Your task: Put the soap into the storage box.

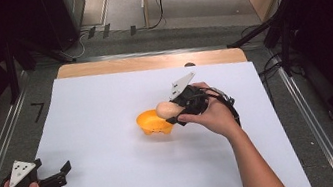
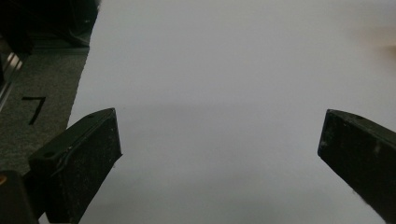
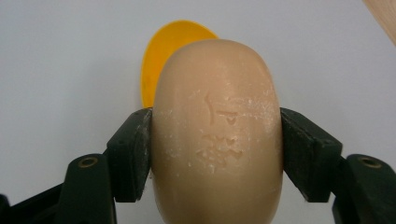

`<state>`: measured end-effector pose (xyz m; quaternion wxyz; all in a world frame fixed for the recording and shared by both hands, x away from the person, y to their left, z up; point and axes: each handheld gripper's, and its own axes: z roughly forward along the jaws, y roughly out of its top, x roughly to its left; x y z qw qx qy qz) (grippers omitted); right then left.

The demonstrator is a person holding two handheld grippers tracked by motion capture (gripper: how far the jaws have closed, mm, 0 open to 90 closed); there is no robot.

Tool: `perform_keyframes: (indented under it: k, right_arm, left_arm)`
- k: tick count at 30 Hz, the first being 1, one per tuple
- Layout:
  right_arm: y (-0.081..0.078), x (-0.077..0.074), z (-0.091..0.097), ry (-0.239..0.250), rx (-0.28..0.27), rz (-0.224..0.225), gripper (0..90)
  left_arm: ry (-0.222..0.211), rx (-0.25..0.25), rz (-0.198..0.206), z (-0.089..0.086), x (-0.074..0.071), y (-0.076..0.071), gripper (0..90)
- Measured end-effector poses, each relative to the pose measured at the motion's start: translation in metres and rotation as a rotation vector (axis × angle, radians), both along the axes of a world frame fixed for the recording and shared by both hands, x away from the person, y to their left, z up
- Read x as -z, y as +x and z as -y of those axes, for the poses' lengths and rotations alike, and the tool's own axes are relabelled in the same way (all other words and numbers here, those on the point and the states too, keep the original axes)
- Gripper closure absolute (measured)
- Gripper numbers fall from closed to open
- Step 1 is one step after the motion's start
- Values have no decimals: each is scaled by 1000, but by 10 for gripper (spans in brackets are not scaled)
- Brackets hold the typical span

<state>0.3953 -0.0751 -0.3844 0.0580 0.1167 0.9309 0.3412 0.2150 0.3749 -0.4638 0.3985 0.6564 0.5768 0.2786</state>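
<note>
Soap bar (image 3: 217,135), pale beige, oval, clamped across its width by the right tongs (image 3: 217,140); both black pads press flat on its sides. Stamped characters on its upper face, shallow and partly flaked, not legible. Its lower end is cut off by the bottom edge of the right gripper view.

From the high view the soap bar (image 1: 165,108) hangs just above the near rim of the orange dish (image 1: 154,122); whether it touches the rim cannot be told from this angle. In the right gripper view the orange dish (image 3: 163,51) shows as a curved sliver behind the bar, most of it hidden. The dish's feet or scalloped underside look wavy, possibly a drain tray, but the picture is soft.

Right hand (image 1: 211,114) wraps the tool; its fingers cover most of the body of the right tongs (image 1: 173,111).

Left tongs (image 1: 65,171) rest well away from the dish, toward the near left corner of the white sheet (image 1: 118,182) covering the surface. Jaws spread wide, nothing between them. Left tongs (image 2: 219,154) frame bare white sheet; a faint orange blur at the far right edge.
</note>
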Motion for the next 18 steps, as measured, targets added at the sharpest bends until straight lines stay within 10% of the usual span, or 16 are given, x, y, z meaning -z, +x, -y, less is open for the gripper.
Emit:
perform_keyframes:
  k: [18]
  right_arm:
    - [3, 4, -22, -11, -80, 20, 333]
  left_arm:
    - [1, 2, -3, 0, 0, 0, 0]
